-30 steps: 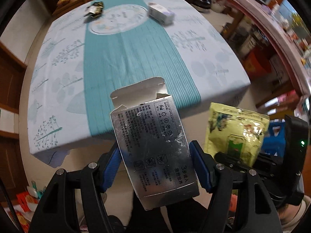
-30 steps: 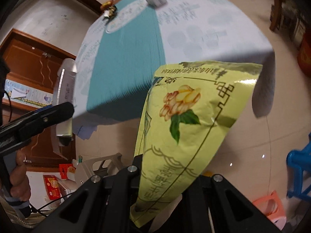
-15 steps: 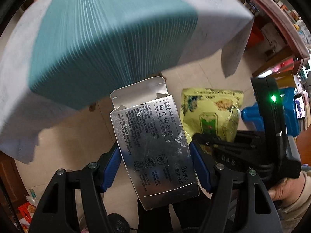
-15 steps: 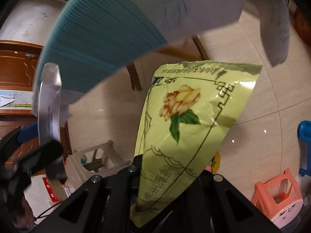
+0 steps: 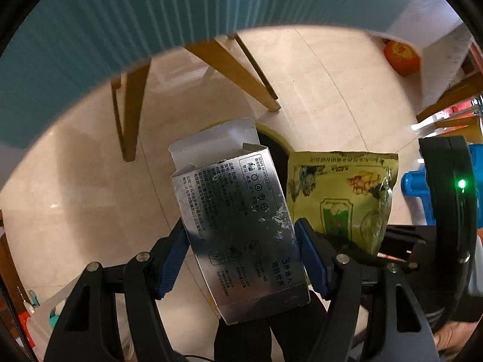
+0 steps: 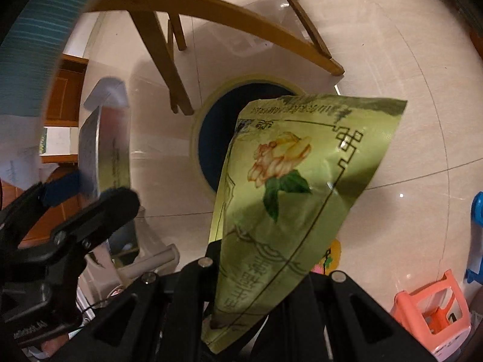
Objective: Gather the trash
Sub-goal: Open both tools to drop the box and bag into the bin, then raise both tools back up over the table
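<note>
Home dining room: polished tile floor (image 5: 317,90), wooden table legs (image 5: 238,69) under teal tablecloth (image 5: 120,24), small plastic stool (image 6: 431,310) lower right, wooden cabinet (image 6: 65,90) left.

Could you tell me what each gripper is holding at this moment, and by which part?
The left gripper clamps the silver carton across its two long sides, near the closed end. The right gripper pinches the yellow-green packet by its bottom edge.
</note>
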